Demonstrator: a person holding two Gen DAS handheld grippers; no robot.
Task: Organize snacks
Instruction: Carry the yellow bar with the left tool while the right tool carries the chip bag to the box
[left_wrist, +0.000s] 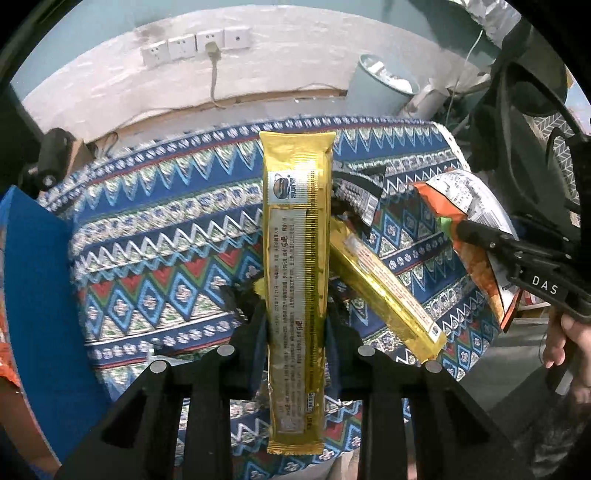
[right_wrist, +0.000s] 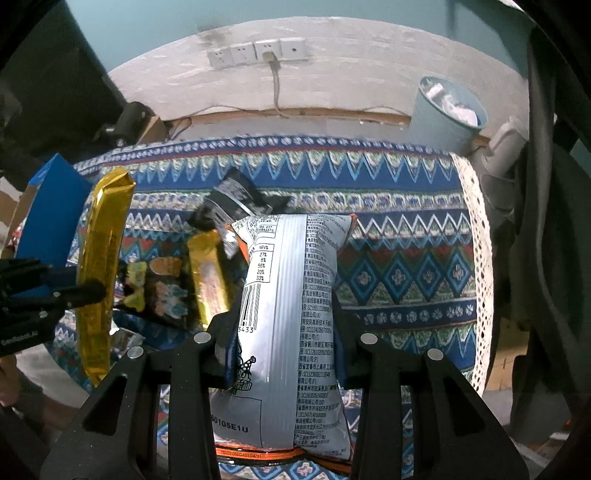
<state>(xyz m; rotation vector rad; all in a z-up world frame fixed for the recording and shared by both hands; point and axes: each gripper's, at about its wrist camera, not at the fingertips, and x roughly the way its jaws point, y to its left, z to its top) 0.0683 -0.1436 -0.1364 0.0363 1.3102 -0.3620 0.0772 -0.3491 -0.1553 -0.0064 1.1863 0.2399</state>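
My left gripper (left_wrist: 295, 325) is shut on a long gold snack packet (left_wrist: 295, 258) and holds it above the patterned cloth; the same packet shows at the left of the right wrist view (right_wrist: 99, 273). My right gripper (right_wrist: 284, 332) is shut on a silver and orange chip bag (right_wrist: 291, 314), back side up, also seen at the right of the left wrist view (left_wrist: 469, 218). A second gold packet (left_wrist: 388, 291) and a black packet (left_wrist: 358, 195) lie on the cloth. A dark packet with coloured print (right_wrist: 162, 291) lies beside them.
A blue, red and white patterned tablecloth (right_wrist: 406, 236) covers the table, with a lace edge at the right. A blue box (right_wrist: 51, 206) stands at the left. A pale blue bin (right_wrist: 447, 110) stands behind the table by the wall with sockets (right_wrist: 258, 51).
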